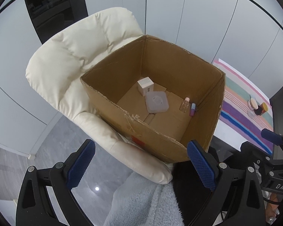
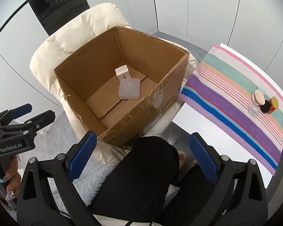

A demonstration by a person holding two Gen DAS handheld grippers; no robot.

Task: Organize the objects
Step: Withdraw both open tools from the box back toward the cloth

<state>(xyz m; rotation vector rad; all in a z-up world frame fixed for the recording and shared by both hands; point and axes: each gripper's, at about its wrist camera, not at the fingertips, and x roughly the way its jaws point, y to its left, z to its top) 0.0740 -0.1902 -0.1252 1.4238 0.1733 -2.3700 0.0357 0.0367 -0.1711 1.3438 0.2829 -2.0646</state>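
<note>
Inside the cardboard box (image 1: pixel 207 86), 4 items: 1 white carton (image 1: pixel 145 88), 1 flat clear case (image 1: pixel 157 101) touching it, 1 small clear bottle (image 1: pixel 184 104) w/ pink cap, 1 pink-blue tube (image 1: pixel 192 109) just beside it near the right wall. Box sits on a cream chair (image 1: pixel 66 66); top edges ragged, floor w/ bare room at the near side. On the striped cloth (image 2: pixel 226 98), right of the box, approx 5 small jars (image 2: pixel 264 101) clustered at the far edge, touching; rest of cloth bare. Left gripper (image 1: pixel 139 167) hangs above the near box rim, fingers wide apart, empty. Right gripper (image 2: pixel 141 158) likewise spread, empty, above the person's lap; jars well off to its right, box ahead.
</note>
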